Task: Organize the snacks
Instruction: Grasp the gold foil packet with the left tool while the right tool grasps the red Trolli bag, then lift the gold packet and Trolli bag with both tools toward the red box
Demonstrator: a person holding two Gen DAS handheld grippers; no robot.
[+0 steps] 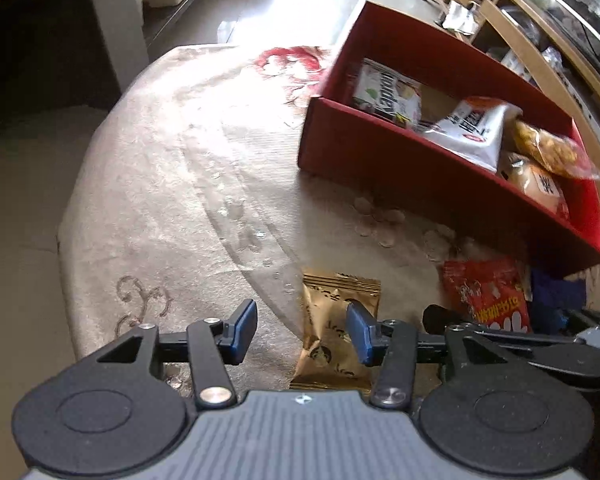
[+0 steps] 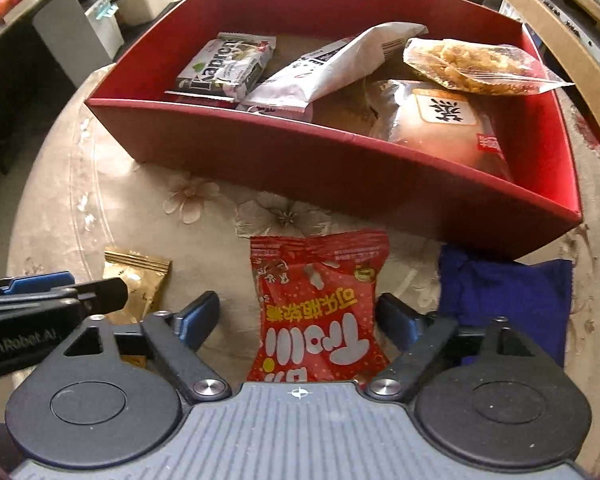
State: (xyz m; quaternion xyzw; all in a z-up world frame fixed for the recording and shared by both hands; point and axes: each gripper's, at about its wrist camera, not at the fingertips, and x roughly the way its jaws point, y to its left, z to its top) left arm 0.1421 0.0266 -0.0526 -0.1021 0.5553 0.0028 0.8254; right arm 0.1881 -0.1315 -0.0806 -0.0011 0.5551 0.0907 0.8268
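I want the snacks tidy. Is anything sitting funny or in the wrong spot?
Yes. A gold foil snack packet, a red sweets bag and a blue packet lie on the tablecloth, outside the red cardboard box. Inside it, a clear bag of golden crunchy pieces pokes over the rim.

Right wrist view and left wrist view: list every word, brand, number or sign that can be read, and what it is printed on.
"Kapricn", last letters unsure: green-and-white wafer packet in the red box.
"enRobot.AI", start cut off: left gripper body, seen in the right wrist view.
Large white Korean letters and yellow Chinese characters: red candy bag, upside down, not read.
One black Chinese character: bun wrapper.
White packet, gold sachet: print too blurred.
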